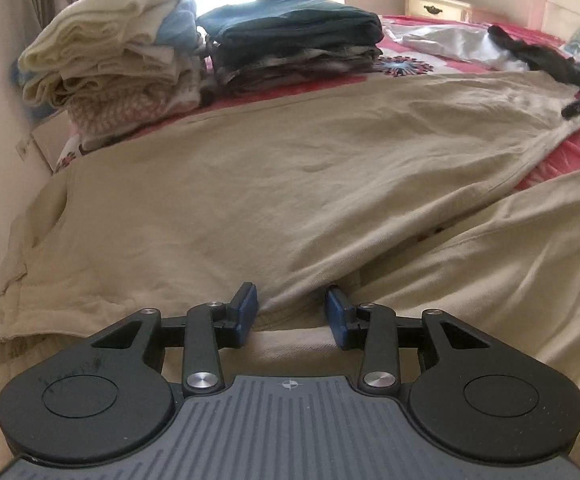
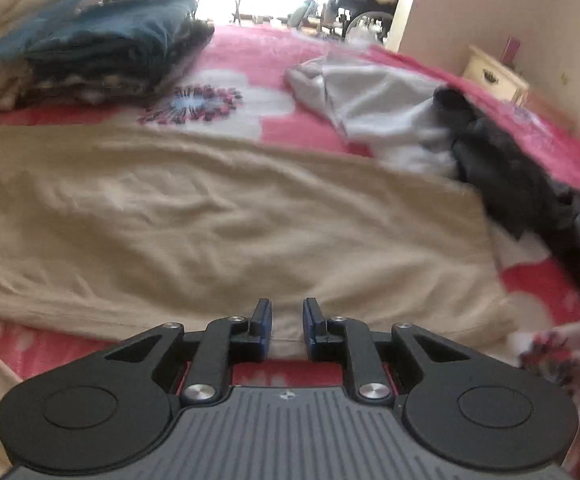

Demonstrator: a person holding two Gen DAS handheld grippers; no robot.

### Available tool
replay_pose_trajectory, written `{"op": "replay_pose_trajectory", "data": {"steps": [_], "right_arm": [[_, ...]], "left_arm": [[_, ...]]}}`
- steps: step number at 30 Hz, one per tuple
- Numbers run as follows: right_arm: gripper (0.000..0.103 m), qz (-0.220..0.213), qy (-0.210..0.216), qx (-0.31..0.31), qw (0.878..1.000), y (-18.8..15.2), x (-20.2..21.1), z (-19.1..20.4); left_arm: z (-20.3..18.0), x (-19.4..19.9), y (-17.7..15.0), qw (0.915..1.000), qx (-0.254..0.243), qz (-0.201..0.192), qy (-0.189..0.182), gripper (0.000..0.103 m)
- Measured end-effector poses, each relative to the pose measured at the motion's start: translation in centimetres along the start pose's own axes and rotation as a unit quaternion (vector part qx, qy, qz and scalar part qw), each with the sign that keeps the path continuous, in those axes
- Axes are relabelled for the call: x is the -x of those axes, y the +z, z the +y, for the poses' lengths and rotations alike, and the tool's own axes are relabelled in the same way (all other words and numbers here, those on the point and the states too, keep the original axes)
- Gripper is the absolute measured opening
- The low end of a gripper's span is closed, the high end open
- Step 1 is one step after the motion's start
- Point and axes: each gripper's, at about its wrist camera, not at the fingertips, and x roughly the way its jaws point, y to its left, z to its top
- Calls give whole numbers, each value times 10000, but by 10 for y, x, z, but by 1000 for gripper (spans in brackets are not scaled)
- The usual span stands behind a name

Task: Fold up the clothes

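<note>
Lying crosswise on the bed [image 2: 298, 64], the beige garment [image 1: 274, 184] runs side to side; the left gripper [image 1: 292, 312] and right gripper [image 2: 287, 328] both hold their jaws parted at its near edge.

The beige garment [image 1: 290, 184] is matt, creased cotton-like cloth. Behind it, the pink blanket [image 2: 274, 60] looks fleecy, the grey garment [image 2: 378, 108] slightly shiny, the nightstand [image 1: 434, 6] glossy painted wood.

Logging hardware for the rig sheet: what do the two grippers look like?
Both match. The left gripper and right gripper have black linkage arms with silver pivot screws, blue finger pads, round black side discs, and a ribbed grey body with a small crosshair mark. No cables or sleeves visible.
</note>
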Motion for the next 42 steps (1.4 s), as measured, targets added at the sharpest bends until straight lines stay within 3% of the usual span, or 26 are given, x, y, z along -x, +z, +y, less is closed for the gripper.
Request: {"op": "replay_pose_trajectory", "data": {"steps": [5,9,12,15,17,19,20,23,27,30,33,36,39,42], "right_arm": [[18,-649,1095,712,9893,29,17,72],[18,-985,2065,1423,9630,60,9,146],[18,-941,2536,1779,9462,80,-20,193],[17,-650,2361,1497,9579,98,-64,200],[17,-577,1855,1224,9733,102,-92,179],[13,-626,1592,563,9837,105,-112,136],[6,-629,1490,152,9867,107,-119,111],[10,-651,418,-455,9960,104,-127,52],[11,-487,-648,-1305,9881,83,-113,-24],[15,-905,-1129,-1834,9723,60,-64,-61],[17,-1652,-991,-2498,9489,36,11,-85],[24,-2194,-662,-2699,9352,12,90,-95],[32,-2489,-393,-2333,9392,-5,152,-83],[35,-2489,80,-2002,9476,-31,194,-65]], "left_arm": [[-3,1,-7,9999,11,-82,84,38],[-5,3,-9,9998,-7,-128,165,38],[-4,4,-10,9998,31,-139,165,39],[-4,5,-11,9997,39,-172,154,39],[-3,5,-12,9997,39,-193,140,40],[-2,4,-12,9997,51,-197,116,40],[-1,4,-12,9997,54,-192,102,40],[0,3,-11,9998,64,-176,59,41],[1,2,-11,9998,88,-176,55,43],[2,3,-9,9997,117,-160,107,47],[3,9,-4,9995,155,-168,217,48],[7,29,2,9983,255,-373,358,48],[10,54,4,9977,378,-439,348,49],[12,82,-4,9979,527,-289,236,50]]}}
